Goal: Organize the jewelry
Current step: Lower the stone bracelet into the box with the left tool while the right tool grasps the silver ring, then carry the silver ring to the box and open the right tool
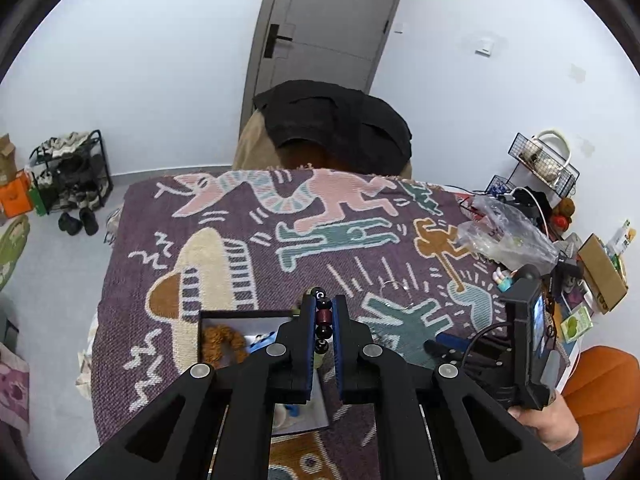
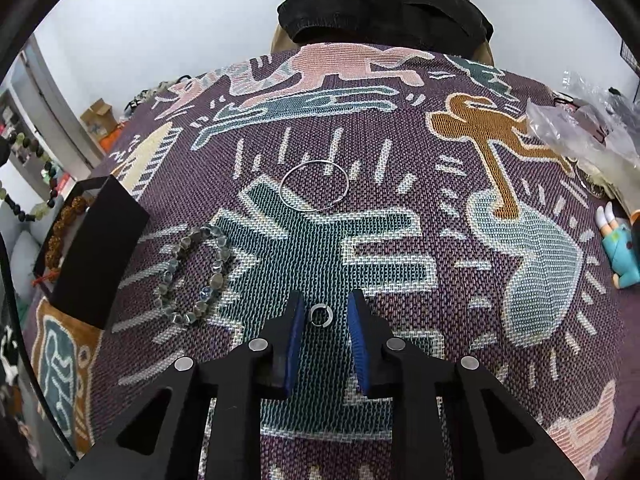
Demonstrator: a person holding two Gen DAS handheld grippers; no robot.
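Beaded bracelet pinched in left gripper, small ring between right gripper jaws

Even, diffuse indoor light in both views; no single source visible. White wall bright, slightly washed out. Shadows soft and faint on woven cloth. Mild glare on crumpled plastic bag. Strong fisheye bending: cloth edges bow, door leans, black vignette at all corners. Centre sharp, weave crisp; periphery softer, smeared at left edge of right wrist view.
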